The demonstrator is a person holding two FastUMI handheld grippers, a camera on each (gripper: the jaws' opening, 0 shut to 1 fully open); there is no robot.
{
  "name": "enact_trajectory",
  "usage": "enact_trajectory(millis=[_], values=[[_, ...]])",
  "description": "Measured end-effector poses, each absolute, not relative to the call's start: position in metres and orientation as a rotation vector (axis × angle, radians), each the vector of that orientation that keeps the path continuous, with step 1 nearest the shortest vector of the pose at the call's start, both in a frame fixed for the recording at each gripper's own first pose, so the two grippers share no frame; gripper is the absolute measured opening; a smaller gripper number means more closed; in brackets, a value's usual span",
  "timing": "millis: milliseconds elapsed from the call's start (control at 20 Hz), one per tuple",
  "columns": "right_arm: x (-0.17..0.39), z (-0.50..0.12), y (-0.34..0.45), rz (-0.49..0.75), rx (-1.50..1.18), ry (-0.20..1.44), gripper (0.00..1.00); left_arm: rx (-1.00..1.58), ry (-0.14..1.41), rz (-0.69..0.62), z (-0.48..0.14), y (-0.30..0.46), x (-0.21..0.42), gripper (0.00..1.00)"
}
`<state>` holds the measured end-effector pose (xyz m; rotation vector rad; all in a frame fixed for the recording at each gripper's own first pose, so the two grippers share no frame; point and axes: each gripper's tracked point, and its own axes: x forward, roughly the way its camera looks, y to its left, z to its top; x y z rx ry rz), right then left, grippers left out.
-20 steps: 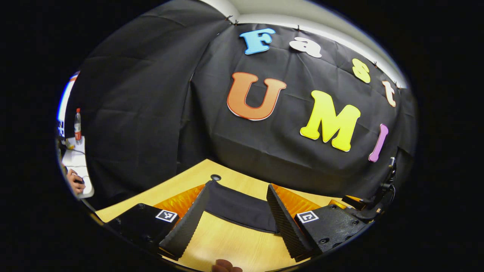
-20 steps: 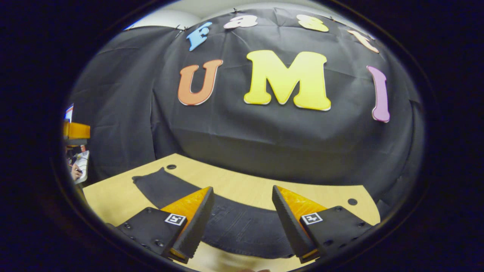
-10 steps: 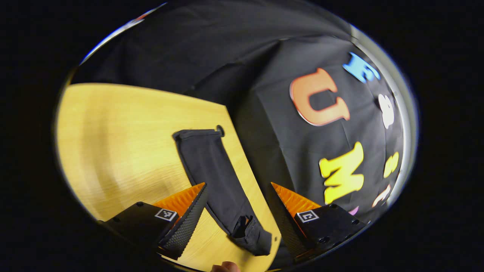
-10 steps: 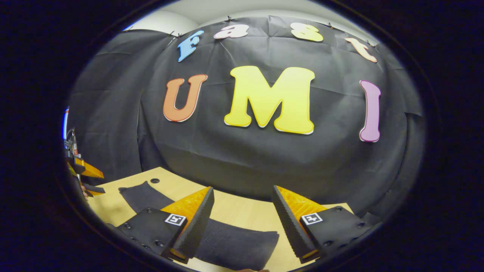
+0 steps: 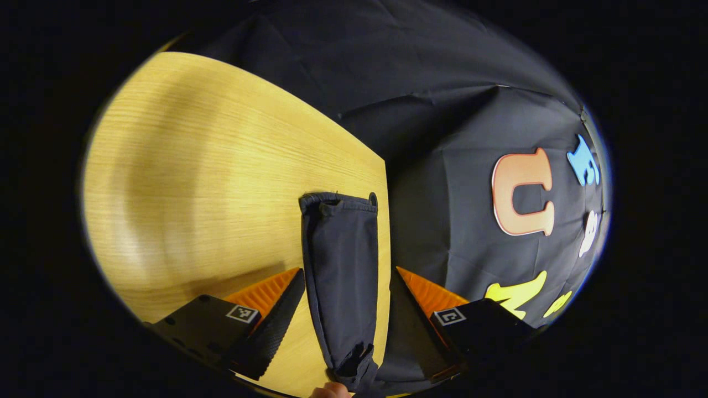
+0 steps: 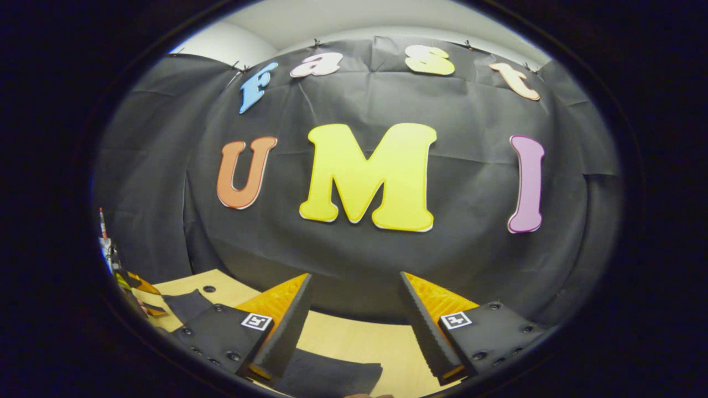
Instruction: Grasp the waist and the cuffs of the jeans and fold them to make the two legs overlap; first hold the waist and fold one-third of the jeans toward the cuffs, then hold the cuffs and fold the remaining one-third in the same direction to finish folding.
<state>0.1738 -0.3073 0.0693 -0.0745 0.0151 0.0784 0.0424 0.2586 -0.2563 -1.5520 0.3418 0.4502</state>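
Observation:
Dark jeans [image 5: 340,249] lie flat along the far edge of the wooden table [image 5: 193,182]. In the left gripper view one end, with a hemmed edge, points away from me beside a cable hole [image 5: 373,198]. My left gripper [image 5: 347,273] is open, one finger on each side of the cloth strip and just above it. In the right gripper view the jeans [image 6: 332,378] show below my right gripper [image 6: 354,276], which is open and empty. A further dark part of the jeans [image 6: 185,304] lies at the left of that view.
The booth's black cloth wall [image 5: 442,182] hangs close behind the table's far edge. A cable hole [image 6: 209,288] sits in the table [image 6: 365,342]. The other gripper's orange fingers [image 6: 141,284] show far left. A fingertip [image 5: 329,391] shows at the bottom.
The left gripper has swung round and now looks along the jeans, with the cloth between its fingers. The right gripper's view has risen, so the jeans have slid to its bottom edge.

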Motion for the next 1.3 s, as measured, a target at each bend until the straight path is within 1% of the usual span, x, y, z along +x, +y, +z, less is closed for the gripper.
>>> enact_trajectory(millis=[150, 200, 250, 300, 350, 400, 500, 550, 700, 800, 850, 900, 950, 1050, 1100, 1200, 1300], values=[[0.182, 0.075, -0.322, 0.061, -0.080, 0.005, 0.94, -1.553, 0.353, 0.484, -0.271, 0.260, 0.050, 0.99], [0.184, 0.075, -0.326, 0.053, -0.080, 0.002, 0.94, -1.565, 0.342, 0.478, -0.271, 0.261, 0.055, 0.99], [0.186, 0.074, -0.332, 0.044, -0.078, 0.003, 0.92, -1.575, 0.335, 0.475, -0.271, 0.262, 0.060, 0.99], [0.187, 0.072, -0.337, 0.036, -0.073, 0.008, 0.94, -1.581, 0.330, 0.470, -0.272, 0.264, 0.066, 0.98], [0.189, 0.068, -0.342, 0.029, -0.064, 0.016, 0.94, -1.583, 0.330, 0.464, -0.272, 0.263, 0.072, 1.00], [0.190, 0.065, -0.346, 0.022, -0.056, 0.025, 0.92, -1.577, 0.332, 0.459, -0.274, 0.263, 0.077, 0.98], [0.194, 0.058, -0.354, 0.012, -0.051, 0.041, 0.97, -1.560, 0.332, 0.452, -0.275, 0.264, 0.088, 1.00], [0.195, 0.056, -0.358, 0.008, -0.051, 0.047, 0.97, -1.556, 0.327, 0.445, -0.275, 0.264, 0.094, 0.98], [0.197, 0.053, -0.369, -0.008, -0.050, 0.053, 0.97, -1.591, 0.302, 0.428, -0.277, 0.264, 0.109, 0.98], [0.196, 0.051, -0.379, -0.022, -0.049, 0.059, 0.97, -1.633, 0.301, 0.429, -0.283, 0.262, 0.116, 0.87], [0.196, 0.051, -0.383, -0.027, -0.050, 0.062, 0.97, -1.644, 0.298, 0.427, -0.286, 0.260, 0.118, 0.73], [0.195, 0.051, -0.387, -0.033, -0.051, 0.064, 0.97, -1.644, 0.305, 0.425, -0.290, 0.257, 0.120, 0.66], [0.195, 0.050, -0.391, -0.037, -0.052, 0.066, 0.97, -1.618, 0.349, 0.459, -0.302, 0.253, 0.115, 0.65], [0.193, 0.051, -0.398, -0.046, -0.051, 0.068, 0.97, -1.568, 0.360, 0.480, -0.306, 0.252, 0.116, 0.07], [0.192, 0.051, -0.399, -0.048, -0.049, 0.069, 0.97, -1.558, 0.359, 0.485, -0.305, 0.255, 0.115, 0.04], [0.191, 0.051, -0.401, -0.049, -0.049, 0.073, 0.96, -1.556, 0.363, 0.489, -0.305, 0.256, 0.114, 0.04], [0.190, 0.050, -0.401, -0.047, -0.049, 0.075, 0.92, -1.491, 0.382, 0.499, -0.302, 0.254, 0.112, 0.04]])
